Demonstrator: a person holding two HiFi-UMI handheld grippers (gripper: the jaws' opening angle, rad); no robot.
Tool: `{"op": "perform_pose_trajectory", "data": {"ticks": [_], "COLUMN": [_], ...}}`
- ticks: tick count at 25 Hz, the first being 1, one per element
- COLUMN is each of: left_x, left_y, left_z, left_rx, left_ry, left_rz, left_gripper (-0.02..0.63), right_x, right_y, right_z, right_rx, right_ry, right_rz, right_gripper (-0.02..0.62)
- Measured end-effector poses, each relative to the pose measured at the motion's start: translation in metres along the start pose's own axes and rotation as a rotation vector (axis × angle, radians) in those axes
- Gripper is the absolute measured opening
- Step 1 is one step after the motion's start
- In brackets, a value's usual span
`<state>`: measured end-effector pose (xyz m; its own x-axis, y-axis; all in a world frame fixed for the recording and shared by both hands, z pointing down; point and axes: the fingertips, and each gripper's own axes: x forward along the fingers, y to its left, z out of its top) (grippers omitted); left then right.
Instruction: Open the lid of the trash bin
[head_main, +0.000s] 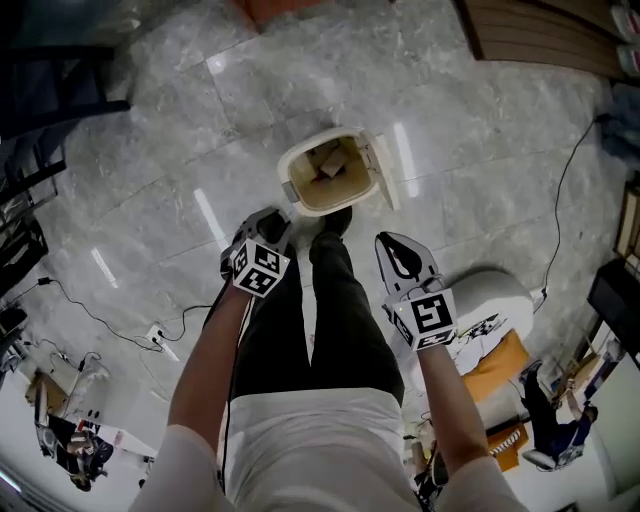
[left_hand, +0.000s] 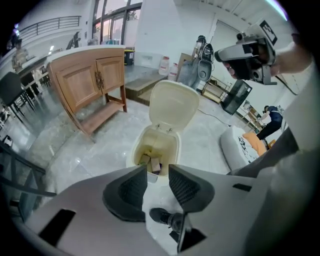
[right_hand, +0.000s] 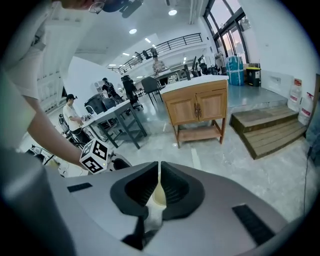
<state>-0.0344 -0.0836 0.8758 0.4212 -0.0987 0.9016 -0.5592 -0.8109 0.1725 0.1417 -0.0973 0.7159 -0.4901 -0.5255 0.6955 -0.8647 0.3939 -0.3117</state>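
My left gripper holds its jaws a short way apart with nothing between them; my right gripper has its jaws closed to a thin slit, empty too. Ahead at twelve o'clock, my shoe meets the foot of the trash bin, whose lid stands open on its three o'clock side, cardboard scraps inside

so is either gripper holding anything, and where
Nothing is held: left gripper open and empty, right gripper shut on nothing; the lid stands open, untouched.
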Motion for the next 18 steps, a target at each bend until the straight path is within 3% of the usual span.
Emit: {"op": "perform_pose_trajectory", "data": {"ticks": [11, 18], "left_x": [-0.122, -0.212], "left_y": [-0.006, -0.012], "left_z": [0.078, 0.140], "left_rx": [-0.116, -0.105], "left_ry": [-0.226, -0.320], "left_rz": [0.060, 0.095], "left_gripper": [0.116, 0.086], "right_x": [-0.066, -0.127], "right_y": [0.004, -0.003], "right_z": [0.065, 0.130], "right_rx": [-0.072, -0.088], "right_ry": [-0.103, -0.159], "right_rz": [-0.037, -0.036], "right_gripper": [0.035, 0.035]}}
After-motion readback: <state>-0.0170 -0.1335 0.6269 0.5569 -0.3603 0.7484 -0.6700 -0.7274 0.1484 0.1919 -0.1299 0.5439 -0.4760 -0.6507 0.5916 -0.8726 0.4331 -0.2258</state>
